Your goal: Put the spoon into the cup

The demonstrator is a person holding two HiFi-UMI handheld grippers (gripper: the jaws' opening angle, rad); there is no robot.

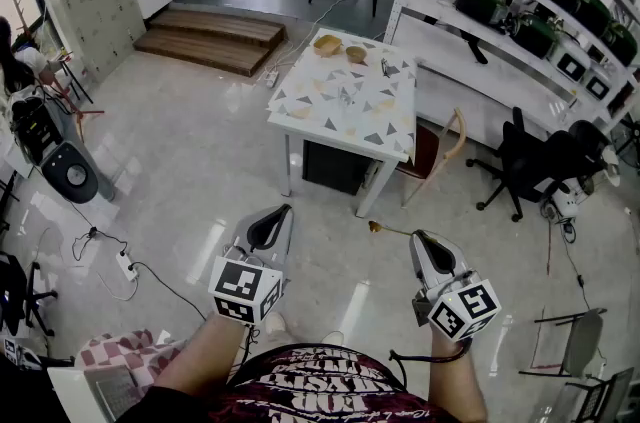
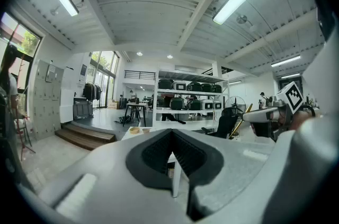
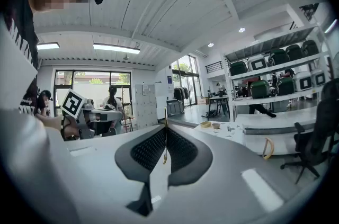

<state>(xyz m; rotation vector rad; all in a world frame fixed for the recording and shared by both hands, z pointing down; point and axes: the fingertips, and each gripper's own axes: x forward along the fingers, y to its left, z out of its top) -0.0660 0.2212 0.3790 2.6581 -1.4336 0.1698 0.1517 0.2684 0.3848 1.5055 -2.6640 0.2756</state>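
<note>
- My left gripper was nearest, low in the head view above the pale floor. In its own view its black pads met at the tip, clenched on nothing.
- My right gripper was level with it and well apart from it. It was clamped on the spoon.
- In the right gripper view the thin golden handle of the spoon ran up between the closed pads and poked out past the tip.
- In the head view the spoon stuck out from the tip toward my left gripper, its bowl end in the air over the floor, short of the surface.
- The surface was a white patterned top, farther off, and neither gripper was over it.
- A small clear thing stood near its middle. I could not tell for sure whether that was the cup.
- Two tan bowls sat side by side by its far edge, toward the far left corner.
- A wooden chair stood just beside its right edge.
</note>
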